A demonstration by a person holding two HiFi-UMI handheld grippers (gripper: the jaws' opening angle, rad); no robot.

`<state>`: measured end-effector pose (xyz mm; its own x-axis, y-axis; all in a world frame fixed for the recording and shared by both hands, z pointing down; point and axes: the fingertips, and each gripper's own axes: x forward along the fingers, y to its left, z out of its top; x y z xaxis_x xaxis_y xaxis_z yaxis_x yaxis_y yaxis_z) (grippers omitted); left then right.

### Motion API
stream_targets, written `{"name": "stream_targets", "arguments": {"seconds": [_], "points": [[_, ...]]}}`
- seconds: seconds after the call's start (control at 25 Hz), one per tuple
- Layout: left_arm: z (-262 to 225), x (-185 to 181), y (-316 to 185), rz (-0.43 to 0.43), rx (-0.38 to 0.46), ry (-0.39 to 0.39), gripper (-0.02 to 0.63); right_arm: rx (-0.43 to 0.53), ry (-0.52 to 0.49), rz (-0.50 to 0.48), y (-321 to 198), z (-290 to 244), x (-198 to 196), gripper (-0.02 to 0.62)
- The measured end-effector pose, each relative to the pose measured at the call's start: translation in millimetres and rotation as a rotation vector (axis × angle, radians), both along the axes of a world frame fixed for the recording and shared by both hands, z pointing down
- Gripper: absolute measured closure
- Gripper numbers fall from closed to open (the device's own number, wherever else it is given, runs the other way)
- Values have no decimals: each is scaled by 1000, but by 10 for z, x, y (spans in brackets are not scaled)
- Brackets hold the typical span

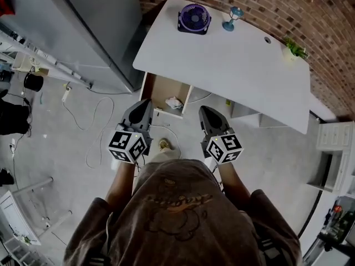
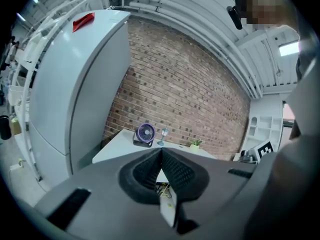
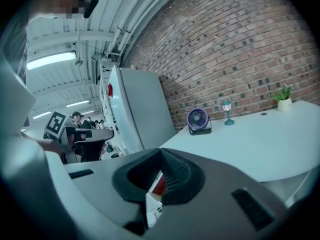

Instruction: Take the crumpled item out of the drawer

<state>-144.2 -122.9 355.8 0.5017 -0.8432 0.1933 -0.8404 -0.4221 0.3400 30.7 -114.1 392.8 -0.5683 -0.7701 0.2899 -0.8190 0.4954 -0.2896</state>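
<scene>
Two hand-held grippers are held out in front of the person. The left hand-held gripper (image 1: 145,103) has its jaws together, tips meeting, with nothing between them. The right hand-held gripper (image 1: 206,111) is likewise closed and empty. Each carries one marker cube.

One drawer (image 1: 160,88) stands pulled out from under the left end of the table (image 1: 238,65). One crumpled item (image 1: 174,102), white, lies inside the drawer towards its right front corner. In the head view the left hand-held gripper's tip sits just at the drawer's near left corner. The right one is to the right of the drawer, apart from it. Neither touches the item.

Three things stand on the table, all along its far edge by the brick wall (image 1: 310,10): one purple fan (image 1: 194,18), one small blue lamp (image 1: 232,18) just beside it, and one potted plant (image 1: 293,50) well apart at the right end. There is also one round hole (image 1: 267,39) in the tabletop.

The table's edge overhangs the back of the drawer, and the drawer's front wall lies between the hand-held grippers and the item. One tall grey cabinet (image 1: 94,26) stands just left of the table. Cables (image 1: 94,126) trail over the floor below it, and white shelves (image 1: 333,154) stand at the far right.
</scene>
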Motion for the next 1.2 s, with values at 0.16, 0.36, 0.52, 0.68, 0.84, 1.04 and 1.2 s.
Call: {"name": "stream_targets", "arguments": {"seconds": [0.16, 0.36, 0.52, 0.68, 0.84, 1.04, 1.2], "points": [[37, -36, -211, 55, -2, -1, 600, -7, 0, 49, -113, 57, -36, 602], [114, 30, -384, 98, -12, -6, 600, -30, 9, 85, -144, 147, 22, 601], [159, 104, -469, 119, -12, -9, 600, -30, 8, 88, -216, 184, 62, 601], [236, 140, -550, 116, -19, -18, 600, -29, 3, 72, -323, 208, 69, 601], [354, 175, -638, 117, -31, -33, 600, -29, -4, 53, -450, 258, 75, 601], [524, 248, -759, 134, -47, -58, 600, -41, -9, 43, -597, 400, 108, 601], [685, 277, -874, 153, -52, -66, 600, -57, -14, 32, -689, 558, 86, 601]]}}
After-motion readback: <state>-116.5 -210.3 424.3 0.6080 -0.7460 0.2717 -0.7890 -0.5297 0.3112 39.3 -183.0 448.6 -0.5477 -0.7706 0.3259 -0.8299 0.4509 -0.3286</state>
